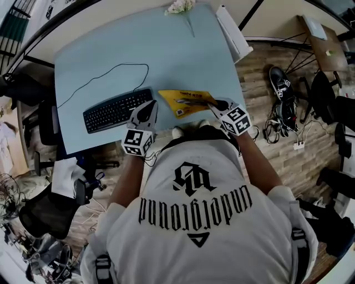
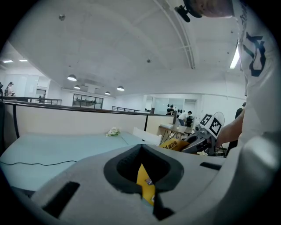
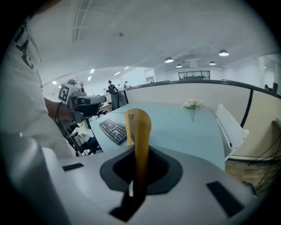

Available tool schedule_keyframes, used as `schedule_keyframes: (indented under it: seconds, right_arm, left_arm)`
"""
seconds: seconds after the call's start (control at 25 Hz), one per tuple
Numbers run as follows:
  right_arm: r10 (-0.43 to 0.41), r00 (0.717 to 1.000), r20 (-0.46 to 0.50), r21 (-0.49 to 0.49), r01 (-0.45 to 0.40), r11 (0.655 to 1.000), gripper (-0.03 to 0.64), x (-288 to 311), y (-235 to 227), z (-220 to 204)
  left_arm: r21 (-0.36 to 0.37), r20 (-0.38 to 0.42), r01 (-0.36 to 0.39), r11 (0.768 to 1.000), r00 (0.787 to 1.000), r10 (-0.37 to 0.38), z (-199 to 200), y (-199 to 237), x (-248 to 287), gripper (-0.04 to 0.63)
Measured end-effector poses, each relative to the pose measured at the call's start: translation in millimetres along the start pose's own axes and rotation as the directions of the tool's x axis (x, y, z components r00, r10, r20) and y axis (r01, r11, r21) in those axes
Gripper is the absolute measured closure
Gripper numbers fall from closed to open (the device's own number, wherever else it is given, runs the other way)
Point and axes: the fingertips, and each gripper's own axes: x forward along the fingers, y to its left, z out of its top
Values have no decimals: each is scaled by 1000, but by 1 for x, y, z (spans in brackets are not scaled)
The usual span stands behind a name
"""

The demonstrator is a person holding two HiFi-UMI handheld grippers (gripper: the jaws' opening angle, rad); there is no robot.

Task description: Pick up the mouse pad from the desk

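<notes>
The yellow mouse pad (image 1: pixel 186 102) hangs lifted just above the pale blue desk (image 1: pixel 166 50), stretched between both grippers near the front edge. My left gripper (image 1: pixel 150 111) is shut on its left corner; in the left gripper view a yellow corner (image 2: pixel 145 182) sits pinched between the jaws. My right gripper (image 1: pixel 218 104) is shut on the pad's right edge. In the right gripper view the pad (image 3: pixel 137 132) rises from the jaws and curls over at the top.
A black keyboard (image 1: pixel 113 110) lies left of the pad, its thin cable (image 1: pixel 111 72) looping over the desk. A small bunch of white flowers (image 1: pixel 180 6) sits at the far edge. Chairs, bags and cables crowd the floor on both sides.
</notes>
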Motion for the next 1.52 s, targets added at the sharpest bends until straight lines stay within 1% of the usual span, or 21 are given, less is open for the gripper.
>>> schedule_keyframes:
  seconds: [0.28, 0.56, 0.76, 1.0, 1.12, 1.28, 1.52]
  right_arm:
    - [21, 995, 95, -28, -18, 999, 592, -38, 0, 19]
    - [44, 982, 184, -79, -30, 996, 592, -82, -6, 34]
    - [75, 967, 242, -131, -44, 990, 592, -115, -10, 35]
    - [90, 947, 307, -161, -41, 986, 592, -158, -16, 25]
    - [98, 938, 332, -164, -45, 985, 592, -177, -14, 16]
    - [111, 924, 367, -180, -47, 983, 592, -205, -9, 4]
    - [127, 911, 393, -182, -58, 982, 592, -235, 7, -15]
  left_arm:
    - [28, 28, -9, 1000, 1000, 8, 20, -26, 3, 588]
    - [30, 56, -66, 997, 996, 64, 33, -62, 3, 588]
    - [45, 70, -105, 993, 992, 102, 38, -92, 5, 588]
    - [77, 79, -153, 985, 986, 147, 38, -132, 3, 588]
    - [75, 92, -179, 981, 981, 172, 37, -150, -3, 588]
    - [58, 106, -194, 979, 977, 187, 34, -182, -16, 588]
    - [75, 105, -209, 975, 974, 201, 24, -220, -37, 588]
